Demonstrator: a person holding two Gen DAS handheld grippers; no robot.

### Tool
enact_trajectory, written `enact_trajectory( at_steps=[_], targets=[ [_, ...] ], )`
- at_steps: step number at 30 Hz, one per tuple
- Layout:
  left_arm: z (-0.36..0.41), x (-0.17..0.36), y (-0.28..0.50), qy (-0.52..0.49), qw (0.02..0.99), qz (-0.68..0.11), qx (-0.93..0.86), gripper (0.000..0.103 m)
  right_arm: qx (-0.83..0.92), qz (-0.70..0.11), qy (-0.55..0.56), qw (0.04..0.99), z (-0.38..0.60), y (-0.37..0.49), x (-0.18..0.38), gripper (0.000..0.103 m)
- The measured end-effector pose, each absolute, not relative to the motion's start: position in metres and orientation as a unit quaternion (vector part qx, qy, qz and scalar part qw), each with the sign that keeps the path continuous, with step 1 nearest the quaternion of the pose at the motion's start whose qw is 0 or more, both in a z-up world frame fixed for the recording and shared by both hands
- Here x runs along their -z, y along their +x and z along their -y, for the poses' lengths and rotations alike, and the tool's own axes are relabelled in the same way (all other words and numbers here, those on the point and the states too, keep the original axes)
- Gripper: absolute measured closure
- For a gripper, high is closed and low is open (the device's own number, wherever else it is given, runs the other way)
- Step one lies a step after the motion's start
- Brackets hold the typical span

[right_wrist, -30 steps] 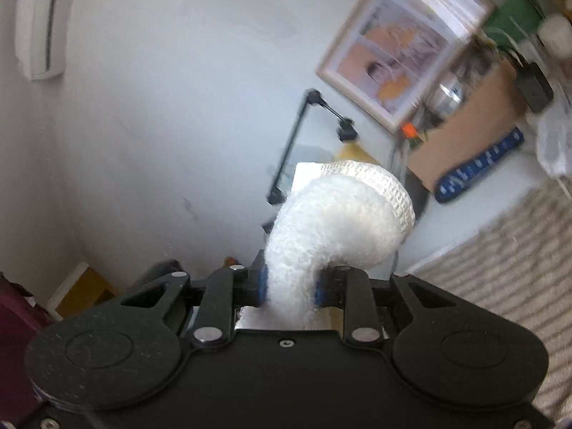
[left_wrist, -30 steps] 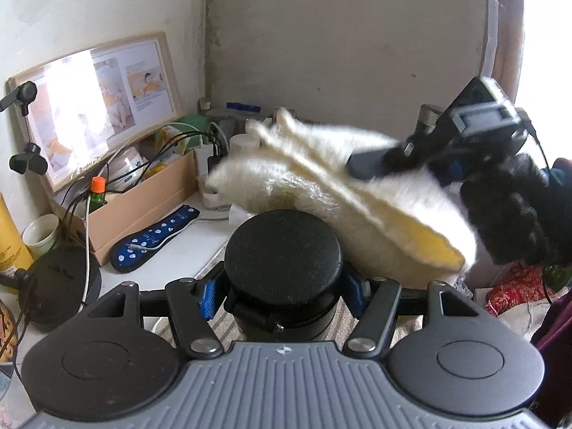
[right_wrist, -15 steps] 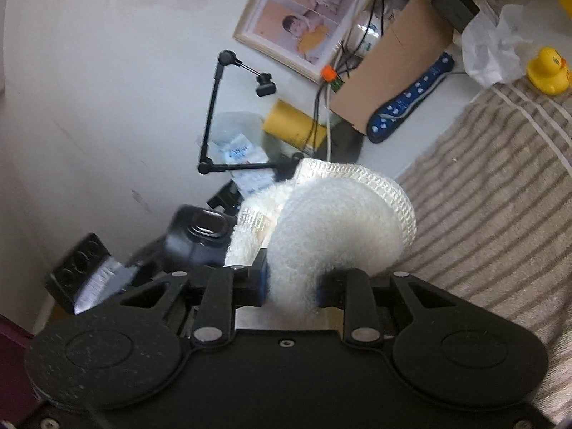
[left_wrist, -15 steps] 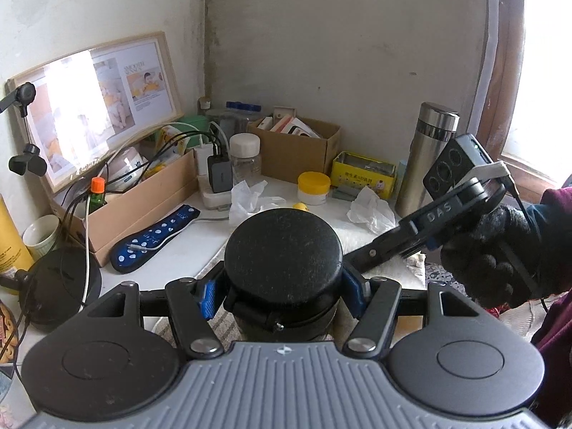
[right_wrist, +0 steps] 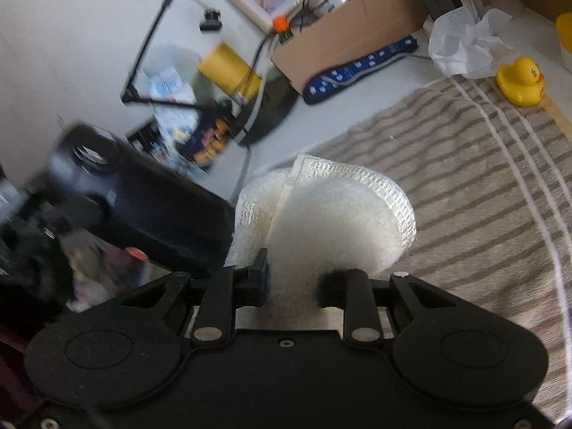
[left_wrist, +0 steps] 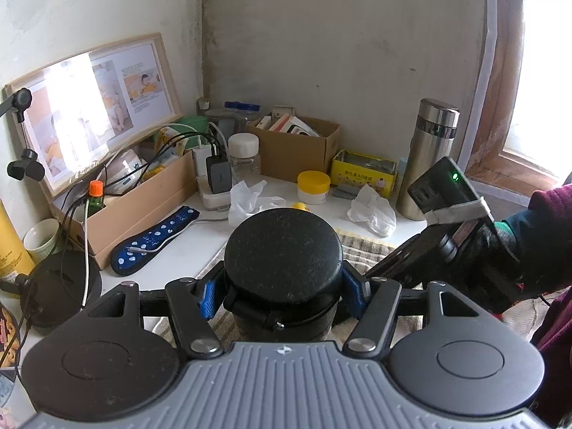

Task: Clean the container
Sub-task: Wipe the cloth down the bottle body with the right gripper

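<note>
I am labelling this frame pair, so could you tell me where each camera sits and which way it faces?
Left wrist: on the left gripper, looking level across the desk at the corner wall; its fingers clamp a black lidded container; the gloved hand shows at right.
Right wrist: on the right gripper, tilted down at the striped mat, clamping a white cleaning pad.
Shared: blue power strip, yellow duck.

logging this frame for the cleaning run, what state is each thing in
left hand-held gripper: shut on black round container
black round container: lid on, upright
right hand-held gripper: shut on white fluffy cloth
white fluffy cloth: folded over, off the container
steel flask: capped, upright
yellow-lidded white jar: closed
brown cardboard box: open
</note>
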State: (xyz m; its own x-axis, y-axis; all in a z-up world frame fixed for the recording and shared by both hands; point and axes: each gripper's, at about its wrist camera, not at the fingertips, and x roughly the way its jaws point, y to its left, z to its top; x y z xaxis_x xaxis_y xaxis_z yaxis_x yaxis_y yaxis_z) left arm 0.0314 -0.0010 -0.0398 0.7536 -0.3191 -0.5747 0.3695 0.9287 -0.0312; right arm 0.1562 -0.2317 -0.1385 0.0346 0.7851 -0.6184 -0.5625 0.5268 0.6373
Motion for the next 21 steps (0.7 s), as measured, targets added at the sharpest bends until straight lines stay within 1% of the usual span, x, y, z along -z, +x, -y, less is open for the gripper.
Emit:
enact_trajectory(
  at_steps=[12, 16, 19, 21],
  targets=[
    [0.019, 0.037, 0.038, 0.072, 0.932, -0.305, 0.184, 0.039, -0.473, -0.479, -0.079, 0.735, 0.203, 0.137, 0.146, 0.08],
    [0.018, 0.038, 0.04, 0.057, 0.932, -0.318, 0.163, 0.039, -0.47, -0.487, -0.051, 0.734, 0.211, 0.144, 0.148, 0.08],
    [0.011, 0.039, 0.037, 0.022, 0.933, -0.33, 0.143, 0.039, -0.469, -0.487, -0.047, 0.735, 0.212, 0.144, 0.149, 0.08],
    [0.008, 0.039, 0.035, 0.009, 0.933, -0.335, 0.133, 0.036, -0.468, -0.487, -0.046, 0.736, 0.212, 0.143, 0.148, 0.08]
  ],
)
